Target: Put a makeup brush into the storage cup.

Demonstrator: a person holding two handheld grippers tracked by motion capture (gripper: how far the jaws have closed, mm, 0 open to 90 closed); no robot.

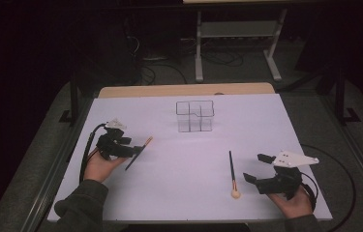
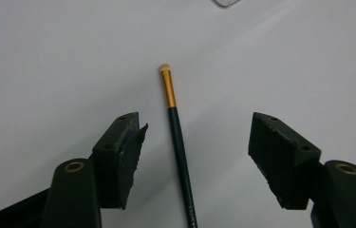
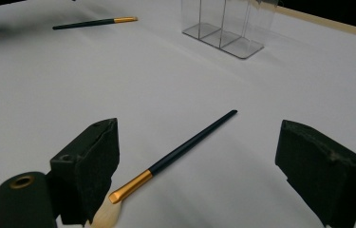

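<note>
We see two makeup brushes lying flat on the white worktop [image 1: 266, 125]. The thin brush [image 1: 139, 153] sits at the left of the high view, its long axis running diagonally: the gold ferrule and small pale tip point toward the upper right of the frame, the dark handle toward the lower left. In the left gripper view this brush runs nearly straight up the frame, tip at the top, handle passing between the two jaws without touching either.

The left claw [image 1: 138, 149] is released, jaws spread on either side of the handle. Our left hand [image 1: 99, 166] grips it from below, palm turned up, the forearm entering from the lower left corner.

The fluffy brush [image 1: 233, 174] lies in the lower right of the centre, almost vertical in the high view: pale round bristles at the bottom, dark handle tip pointing toward the top. In the right gripper view its bristles lie just beside the left jaw.

The right claw [image 1: 258, 168] is also released, jaws wide, pointing left toward the brush. Our right hand [image 1: 293, 203] holds it from the lower right.

A clear acrylic organizer [image 1: 195, 116] stands upright near the upper centre, well apart from both brushes.
</note>
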